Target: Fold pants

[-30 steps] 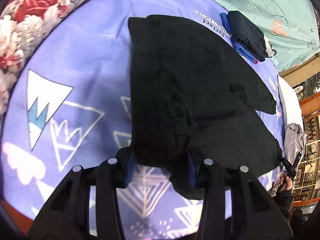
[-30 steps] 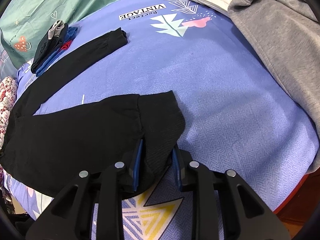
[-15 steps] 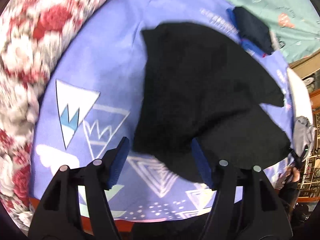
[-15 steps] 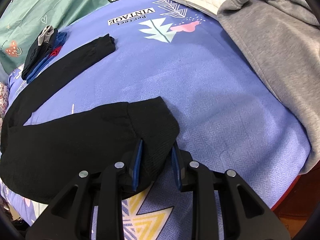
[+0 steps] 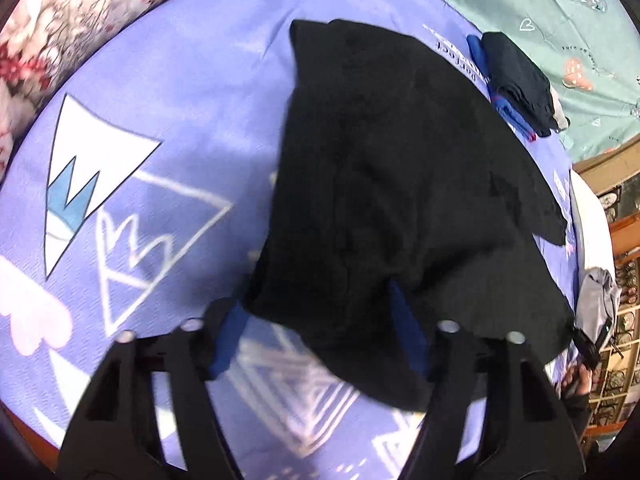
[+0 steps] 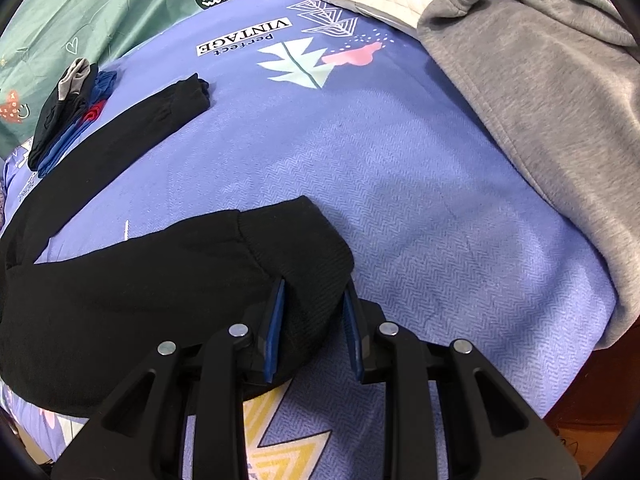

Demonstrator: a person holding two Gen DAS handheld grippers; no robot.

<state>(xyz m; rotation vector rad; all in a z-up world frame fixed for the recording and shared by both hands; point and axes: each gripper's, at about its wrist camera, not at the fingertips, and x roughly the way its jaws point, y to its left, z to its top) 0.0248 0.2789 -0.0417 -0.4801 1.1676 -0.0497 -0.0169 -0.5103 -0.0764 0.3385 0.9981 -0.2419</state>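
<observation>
The left gripper (image 5: 320, 340), which let go and spread its jaws wide half a second ago, now has the waist end of the black pants (image 5: 400, 200) between them again, narrower but not clearly clamped. The right gripper (image 6: 314, 320) stays pinched on a cuff (image 6: 296, 264); the pants lie on the purple bedspread (image 6: 400, 184), legs apart, so the fold looks barely begun
</observation>
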